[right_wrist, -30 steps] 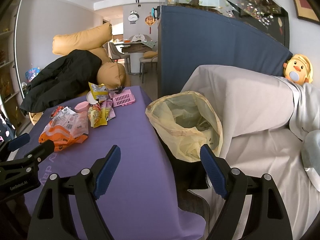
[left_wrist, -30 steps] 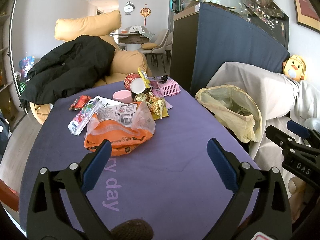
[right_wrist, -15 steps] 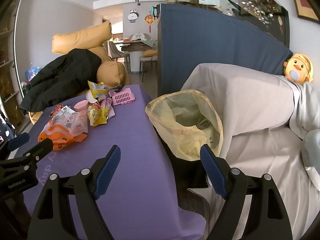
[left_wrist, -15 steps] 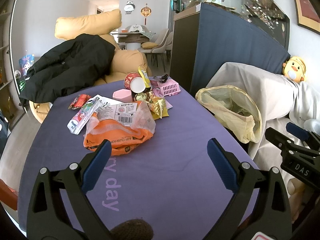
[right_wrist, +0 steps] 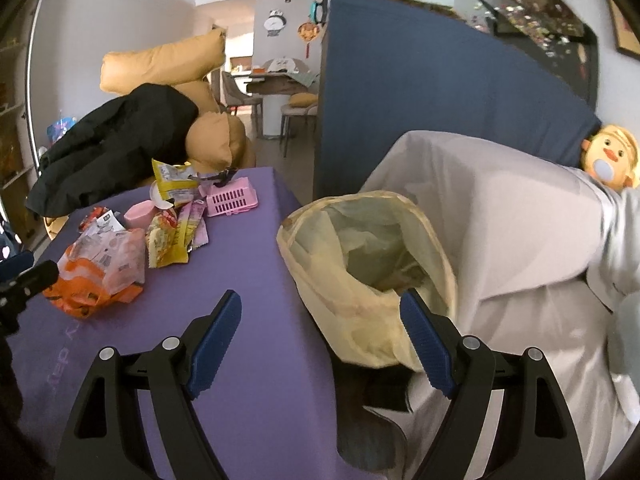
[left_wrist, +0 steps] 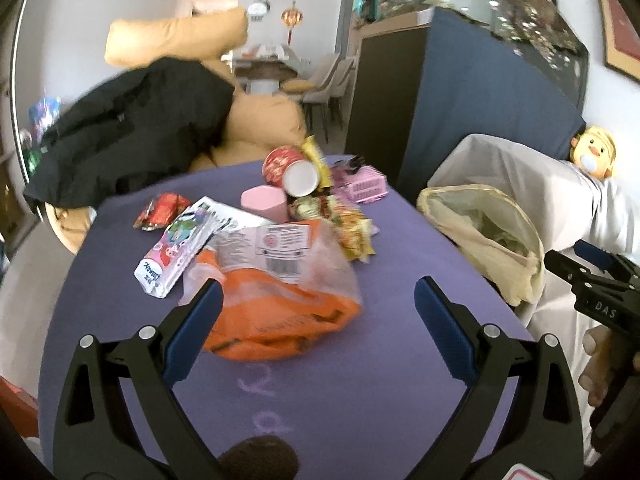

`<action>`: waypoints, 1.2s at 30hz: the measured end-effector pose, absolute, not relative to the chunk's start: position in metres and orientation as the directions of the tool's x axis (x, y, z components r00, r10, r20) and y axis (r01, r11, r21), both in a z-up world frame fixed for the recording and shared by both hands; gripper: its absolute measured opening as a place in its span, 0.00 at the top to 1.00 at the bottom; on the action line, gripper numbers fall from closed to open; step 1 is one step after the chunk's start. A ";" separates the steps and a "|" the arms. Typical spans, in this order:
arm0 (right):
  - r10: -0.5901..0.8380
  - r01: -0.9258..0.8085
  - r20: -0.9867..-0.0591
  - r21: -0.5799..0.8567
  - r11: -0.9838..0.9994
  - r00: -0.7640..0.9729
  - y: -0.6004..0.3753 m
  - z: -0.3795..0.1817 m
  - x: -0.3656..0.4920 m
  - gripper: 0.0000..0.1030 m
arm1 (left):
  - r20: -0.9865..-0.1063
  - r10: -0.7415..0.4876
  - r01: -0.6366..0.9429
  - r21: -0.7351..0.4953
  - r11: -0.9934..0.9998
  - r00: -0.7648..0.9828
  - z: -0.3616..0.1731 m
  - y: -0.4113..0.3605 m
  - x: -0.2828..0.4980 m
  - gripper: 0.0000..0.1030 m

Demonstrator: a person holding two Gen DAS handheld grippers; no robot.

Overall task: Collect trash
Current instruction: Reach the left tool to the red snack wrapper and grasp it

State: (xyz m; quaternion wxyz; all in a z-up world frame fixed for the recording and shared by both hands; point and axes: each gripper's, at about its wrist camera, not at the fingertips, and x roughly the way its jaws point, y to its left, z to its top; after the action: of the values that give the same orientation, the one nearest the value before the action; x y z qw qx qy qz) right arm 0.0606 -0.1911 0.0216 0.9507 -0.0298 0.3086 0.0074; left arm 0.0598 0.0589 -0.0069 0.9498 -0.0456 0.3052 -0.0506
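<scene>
Purple table (left_wrist: pixel 400 288) carries an orange bag (left_wrist: pixel 280 312), wrappers (heaped) (left_wrist: pixel 352 228), pink basket (left_wrist: pixel 366 188)

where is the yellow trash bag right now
The yellow trash bag hangs open just off the right edge of the purple table, against the white-draped sofa; in the right wrist view it sits centre frame, ahead of the right gripper.

Home living room: sofa (right_wrist: pixel 500 208), fish tank (left_wrist: pixel 480 4).

Left claw (left_wrist: pixel 316 320) spread wide and empty, right claw (right_wrist: pixel 320 328) likewise wide apart, empty, both level
</scene>
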 end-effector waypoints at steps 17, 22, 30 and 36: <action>0.106 -0.220 -0.622 -0.110 0.969 0.776 -0.137 0.010 0.159 0.25 | -0.683 -0.037 -0.110 -0.171 0.979 0.730 -0.046 0.244 0.208 0.14; 0.121 -0.237 -0.652 -0.092 0.967 0.749 -0.138 0.003 0.179 0.25 | -0.732 -0.089 -0.161 -0.264 0.951 0.675 -0.074 0.271 0.257 0.22; 0.100 -0.221 -0.678 -0.094 0.971 0.729 -0.148 -0.008 0.199 0.25 | -0.748 -0.149 -0.128 -0.299 0.946 0.647 -0.081 0.258 0.278 0.64; 0.139 -0.243 -0.679 -0.060 0.968 0.721 -0.141 -0.003 0.220 0.25 | -0.698 -0.162 -0.087 -0.307 0.948 0.697 -0.053 0.236 0.248 0.71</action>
State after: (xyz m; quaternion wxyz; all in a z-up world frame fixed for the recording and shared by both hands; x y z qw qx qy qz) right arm 0.2201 -0.1406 -0.0033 0.9247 -0.0727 0.3592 0.1032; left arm 0.2484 0.2356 -0.0526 0.9072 -0.1603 0.3884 -0.0209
